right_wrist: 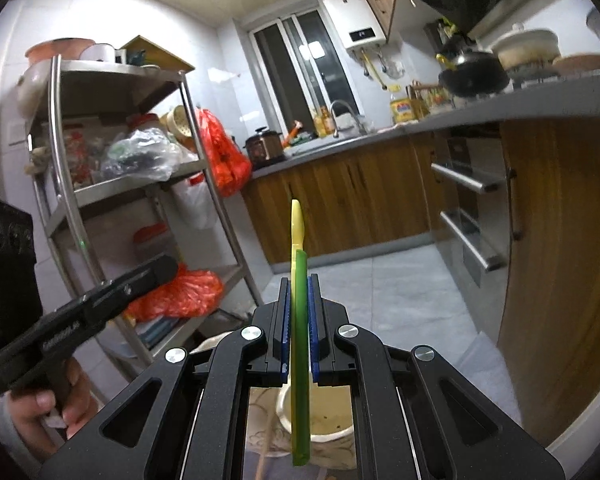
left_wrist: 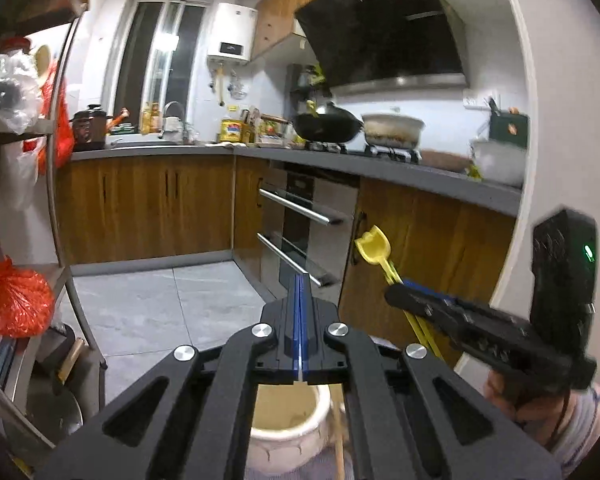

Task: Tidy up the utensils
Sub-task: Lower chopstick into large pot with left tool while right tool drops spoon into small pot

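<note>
My right gripper (right_wrist: 299, 300) is shut on a toy shovel with a green handle (right_wrist: 301, 360) and a yellow blade (right_wrist: 296, 232), held upright above a cream ceramic jar (right_wrist: 332, 436). In the left wrist view the same shovel (left_wrist: 374, 246) shows at the right, held by the right gripper (left_wrist: 404, 294). My left gripper (left_wrist: 302, 292) is shut with nothing between its fingers, above the jar (left_wrist: 288, 436). A thin wooden stick (left_wrist: 339, 448) leans beside the jar; it also shows in the right wrist view (right_wrist: 265, 452).
A metal shelf rack (right_wrist: 112, 184) with bags stands to the left. Wooden cabinets (left_wrist: 148, 204) and a built-in oven (left_wrist: 300, 224) run under a grey counter (left_wrist: 420, 176). A wok (left_wrist: 326, 124) and a pot (left_wrist: 392, 130) sit on the stove. The floor is grey tile (left_wrist: 160, 304).
</note>
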Available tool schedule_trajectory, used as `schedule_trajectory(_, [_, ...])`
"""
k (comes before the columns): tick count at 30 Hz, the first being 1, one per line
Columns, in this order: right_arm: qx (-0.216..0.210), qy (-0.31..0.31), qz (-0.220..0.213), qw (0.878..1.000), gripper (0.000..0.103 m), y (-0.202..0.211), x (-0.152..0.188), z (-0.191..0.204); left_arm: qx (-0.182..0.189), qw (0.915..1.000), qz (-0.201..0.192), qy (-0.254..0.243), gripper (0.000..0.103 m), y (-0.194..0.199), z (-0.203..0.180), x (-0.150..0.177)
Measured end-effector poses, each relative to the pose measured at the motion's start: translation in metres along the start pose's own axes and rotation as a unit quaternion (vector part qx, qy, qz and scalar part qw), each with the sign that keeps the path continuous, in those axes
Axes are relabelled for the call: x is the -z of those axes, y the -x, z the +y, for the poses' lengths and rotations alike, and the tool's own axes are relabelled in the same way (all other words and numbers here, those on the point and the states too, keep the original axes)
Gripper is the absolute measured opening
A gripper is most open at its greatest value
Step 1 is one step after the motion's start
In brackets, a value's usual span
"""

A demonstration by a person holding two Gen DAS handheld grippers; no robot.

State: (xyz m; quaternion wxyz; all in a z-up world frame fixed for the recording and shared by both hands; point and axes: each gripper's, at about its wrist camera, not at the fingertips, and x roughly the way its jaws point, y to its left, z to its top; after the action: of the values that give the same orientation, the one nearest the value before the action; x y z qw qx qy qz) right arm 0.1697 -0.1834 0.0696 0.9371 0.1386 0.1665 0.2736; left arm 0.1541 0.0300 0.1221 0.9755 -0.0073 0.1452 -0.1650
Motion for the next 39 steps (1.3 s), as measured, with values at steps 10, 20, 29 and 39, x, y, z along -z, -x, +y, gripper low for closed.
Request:
schedule_trajectory(10, [0.01,-0.02,0.009,1.0,0.009,0.016,0.021,-0.012,0.016,0.9958,0.09,0.006,0.03,0.012,-0.015,0.08])
schedule_trajectory(20, [0.003,-0.012,0.006,1.0,0.009,0.024,0.024,-0.007,-0.005,0.9818,0.188,-0.028,0.035,-0.025,-0.037,0.122])
schedule_trajectory(29, [0.003,-0.015,0.008,1.0,0.009,0.028,0.025,-0.008,-0.027,0.9713,0.234,-0.032,0.007,-0.045,-0.038,0.133])
schedule_trajectory(39, [-0.012,-0.024,-0.003,1.0,0.009,0.026,0.021,-0.012,0.02,0.9959,0.082,-0.034,0.005,0.02,-0.036,0.095])
